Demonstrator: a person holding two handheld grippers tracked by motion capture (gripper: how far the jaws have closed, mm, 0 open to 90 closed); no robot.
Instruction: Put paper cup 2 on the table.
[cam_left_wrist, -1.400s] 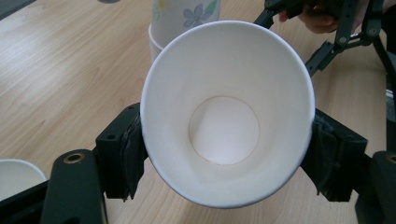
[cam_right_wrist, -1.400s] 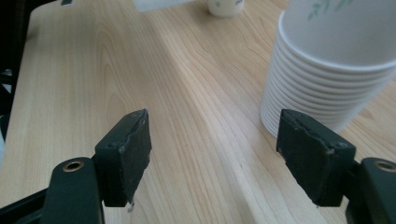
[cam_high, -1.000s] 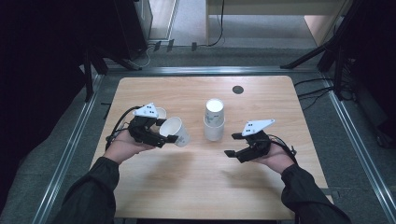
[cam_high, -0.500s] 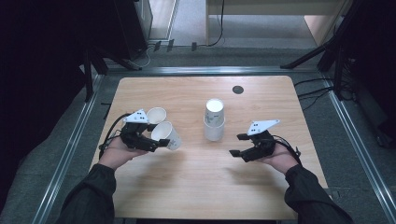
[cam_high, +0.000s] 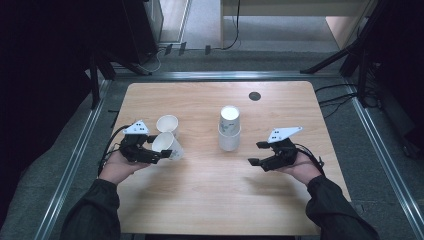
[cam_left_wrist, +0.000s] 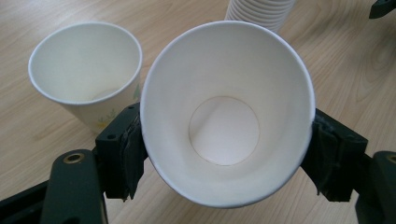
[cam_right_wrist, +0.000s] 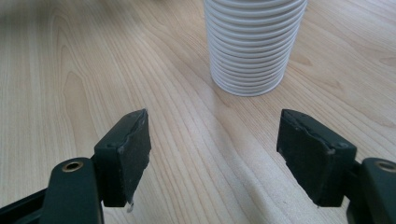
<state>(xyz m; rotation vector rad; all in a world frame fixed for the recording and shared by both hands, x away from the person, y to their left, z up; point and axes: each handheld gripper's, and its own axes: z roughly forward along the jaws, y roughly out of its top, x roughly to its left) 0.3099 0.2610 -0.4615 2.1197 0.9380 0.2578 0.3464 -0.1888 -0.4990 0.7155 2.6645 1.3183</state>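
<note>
Sitting between left fingers (cam_left_wrist: 121, 154), paper cup (cam_left_wrist: 226, 112), tilted

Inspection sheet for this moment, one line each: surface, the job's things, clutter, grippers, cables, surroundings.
Surface: light wooden table, a dark round grommet near its far edge.
Job's things: held paper cup, tilted with its mouth toward the left gripper's camera; standing paper cup upright beside it; stack of paper cups mouth-down at the table's middle.
Clutter: nothing seen.
Grippers: left gripper shut on the held paper cup, one jaw on each side of it; right gripper open, holding nothing, jaws facing the stack.
Cables: black leads trail from each gripper.
Surroundings: metal rail frames the table; grey floor with wires beyond.
</note>
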